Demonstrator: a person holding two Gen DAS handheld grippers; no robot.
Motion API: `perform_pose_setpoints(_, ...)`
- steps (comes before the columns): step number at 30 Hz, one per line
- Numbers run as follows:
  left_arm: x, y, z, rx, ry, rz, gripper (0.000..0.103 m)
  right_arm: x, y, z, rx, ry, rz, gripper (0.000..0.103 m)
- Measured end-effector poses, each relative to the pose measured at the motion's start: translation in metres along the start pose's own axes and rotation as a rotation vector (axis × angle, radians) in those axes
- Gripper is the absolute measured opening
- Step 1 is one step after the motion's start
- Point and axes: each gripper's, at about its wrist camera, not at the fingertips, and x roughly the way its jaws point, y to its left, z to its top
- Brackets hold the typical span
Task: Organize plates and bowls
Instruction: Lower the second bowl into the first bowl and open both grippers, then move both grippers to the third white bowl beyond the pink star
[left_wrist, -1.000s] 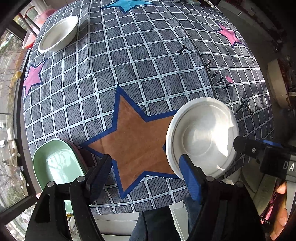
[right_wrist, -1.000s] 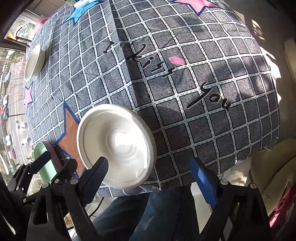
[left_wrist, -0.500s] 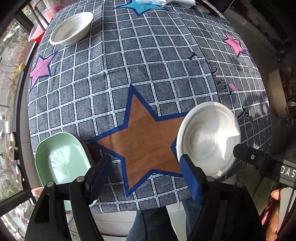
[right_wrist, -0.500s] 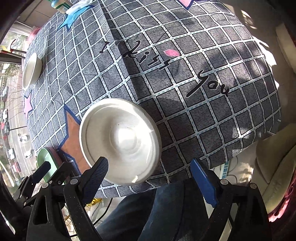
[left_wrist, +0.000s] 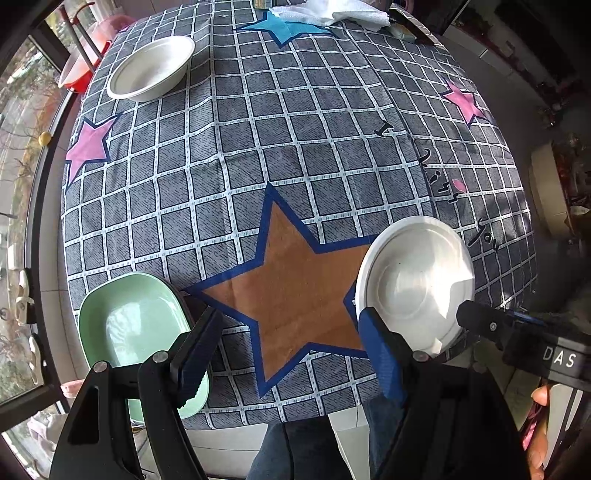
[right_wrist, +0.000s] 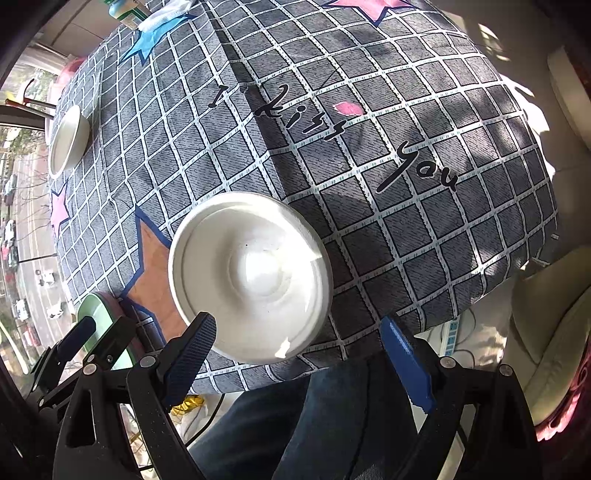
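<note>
**Both grippers wide, nothing held, above near table edge**

Left to right, left wrist view:
- Green dish (left_wrist: 129, 332) at near-left corner of the table (left_wrist: 295, 147), partly overhanging the edge. Left finger of left gripper (left_wrist: 288, 350) overlaps it in view; can't tell if touching.
- White bowl (left_wrist: 151, 68) far left, upright, well apart from everything else.
- Left gripper: jaws spread wide, empty, above the brown star (left_wrist: 291, 288) on the cloth.
- White plate (left_wrist: 413, 284) near-right, on the cloth at the table edge, covering the star's right tip. Left gripper's right finger sits just at its near-left rim in view.
- Tip of the right gripper (left_wrist: 480, 321) comes in from the right over the plate's near-right rim.
- White cloth/paper (left_wrist: 332, 13) at far edge.

Right wrist view:
- Bowl (right_wrist: 68, 138) far left, dish (right_wrist: 96, 321) near left behind the left gripper (right_wrist: 74, 343).
- Plate (right_wrist: 251, 277) centre-left, near edge.
- Right gripper (right_wrist: 299, 354): jaws spread wide, empty. Left finger at the plate's near rim, right finger well off it, past the table edge over the person's jeans (right_wrist: 295, 424).
- "I kiss you" lettering (right_wrist: 332, 129) right of the plate.
</note>
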Motion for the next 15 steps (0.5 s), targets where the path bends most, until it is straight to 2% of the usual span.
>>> perform_pose_setpoints(15,-0.006,0.023,-0.001,-0.073,-0.038,-0.041,0.079,-0.004,0.029,-0.005,-0.089,-0.001,-0.053,0.091)
